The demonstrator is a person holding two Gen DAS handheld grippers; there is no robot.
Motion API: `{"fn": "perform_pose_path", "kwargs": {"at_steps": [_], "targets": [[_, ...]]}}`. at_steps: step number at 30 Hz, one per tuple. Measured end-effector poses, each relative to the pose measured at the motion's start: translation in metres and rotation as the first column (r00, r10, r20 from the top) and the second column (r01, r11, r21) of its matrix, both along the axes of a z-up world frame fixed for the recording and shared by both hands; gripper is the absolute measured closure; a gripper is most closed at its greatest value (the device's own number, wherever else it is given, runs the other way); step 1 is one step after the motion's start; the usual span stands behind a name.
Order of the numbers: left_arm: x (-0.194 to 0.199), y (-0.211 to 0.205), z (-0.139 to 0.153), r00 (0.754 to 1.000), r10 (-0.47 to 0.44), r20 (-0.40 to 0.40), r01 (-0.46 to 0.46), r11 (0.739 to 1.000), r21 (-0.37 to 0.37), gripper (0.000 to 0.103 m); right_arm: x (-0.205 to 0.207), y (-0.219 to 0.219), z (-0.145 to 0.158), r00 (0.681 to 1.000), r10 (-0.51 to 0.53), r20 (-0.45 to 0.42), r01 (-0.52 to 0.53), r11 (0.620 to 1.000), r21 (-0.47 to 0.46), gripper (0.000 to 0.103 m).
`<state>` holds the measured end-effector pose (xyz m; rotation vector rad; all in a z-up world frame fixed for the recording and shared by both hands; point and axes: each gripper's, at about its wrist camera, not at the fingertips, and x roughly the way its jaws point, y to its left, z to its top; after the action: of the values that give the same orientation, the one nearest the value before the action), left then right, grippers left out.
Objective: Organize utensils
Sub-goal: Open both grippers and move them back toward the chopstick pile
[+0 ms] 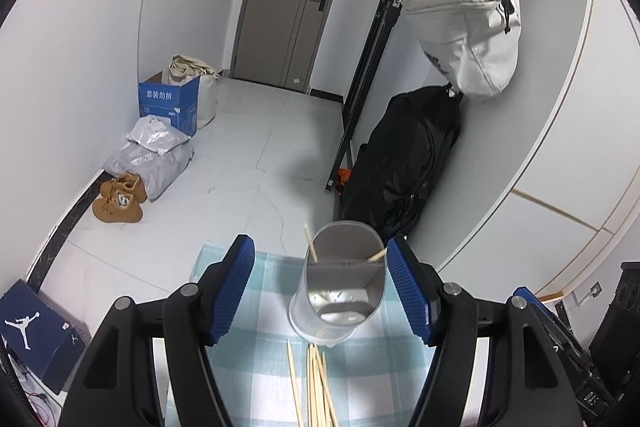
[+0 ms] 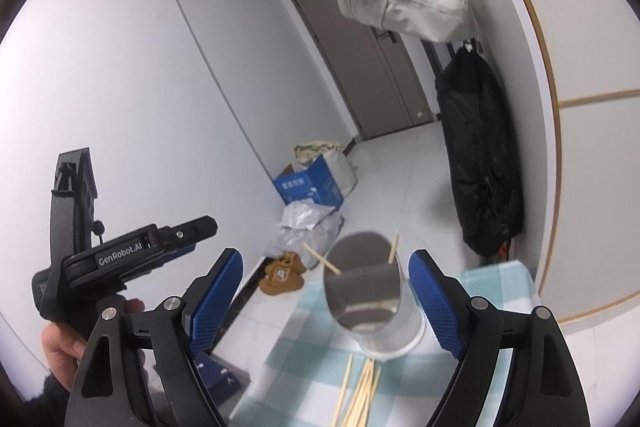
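Loose chopsticks point(image 1: 316, 383) lie bunched on checked cloth point(image 1: 264, 291) on desk, just before grey divided holder point(image 1: 340, 291); two chopsticks stand in rear compartment. Left hand-held gripper point(image 1: 320, 287) wide apart, empty. Right hand-held gripper point(image 2: 326, 301) likewise spread, holding nothing.

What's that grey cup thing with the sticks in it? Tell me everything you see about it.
The grey holder is a tall, smooth container, plastic or metal by the look, with inner walls splitting it into compartments. It stands upright on the checked cloth near the table's far edge. Two chopsticks lean inside its far compartment, tips poking above the rim. More chopsticks lie loose just before its base. Neither tool's jaws touch it.
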<state>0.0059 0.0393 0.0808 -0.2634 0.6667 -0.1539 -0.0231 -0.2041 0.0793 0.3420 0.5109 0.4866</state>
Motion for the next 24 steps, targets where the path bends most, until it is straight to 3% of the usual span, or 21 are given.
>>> {"fn": "perform_pose_path", "kwargs": {"at_steps": [12, 20, 24], "targets": [[-0.004, 0.013, -0.096, 0.99, 0.024, -0.138, -0.024, 1.0, 0.003, 0.039, -0.003, 0.015, -0.102, 0.97, 0.022, -0.244, -0.044, 0.995, -0.086, 0.02], [0.005, 0.023, -0.149, 0.974, 0.035, -0.223, -0.028, 0.999, 0.038, 0.039, 0.01, 0.045, -0.154, 0.918, 0.059, -0.392, -0.151, 0.966, -0.21, 0.044], [0.019, 0.031, -0.171, 0.939, 0.05, -0.34, -0.055, 0.998, -0.007, 0.039, 0.021, 0.061, -0.173, 0.899, 0.063, -0.434, -0.202, 0.938, -0.28, 0.048]]}}
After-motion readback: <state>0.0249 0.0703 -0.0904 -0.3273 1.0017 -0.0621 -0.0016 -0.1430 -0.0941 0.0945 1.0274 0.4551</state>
